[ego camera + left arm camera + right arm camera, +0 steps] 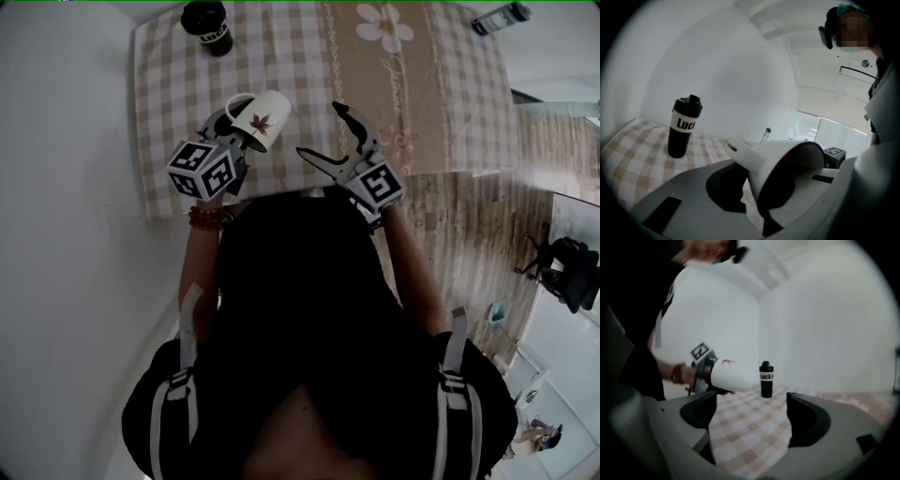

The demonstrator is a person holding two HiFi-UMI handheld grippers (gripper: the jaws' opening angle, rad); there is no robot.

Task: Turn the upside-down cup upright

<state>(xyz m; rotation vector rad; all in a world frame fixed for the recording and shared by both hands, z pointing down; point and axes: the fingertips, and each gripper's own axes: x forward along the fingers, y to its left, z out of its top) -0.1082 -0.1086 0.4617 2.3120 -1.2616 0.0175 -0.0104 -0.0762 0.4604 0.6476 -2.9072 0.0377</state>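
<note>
Cup (260, 119) is in the left claw (236, 134), clear of the checked desk (309, 56) and on its side. Its long axis is roughly level: mouth back toward the left claw, base pointing out across the desk, handle on the upper side. The left gripper view shows the dark mouth of the cup (787, 164) facing the camera, with the jaws narrow and pinched on its wall at the rim. Right claw (322, 131) is just beside the cup on its right, not touching, with jaws wide and nothing between them but desk. The left hand has the cup, so the rest of the turn looks like its job: roll the mouth up, then set the base down. Black bottle (208, 26) stands well apart at the far edge.
</note>
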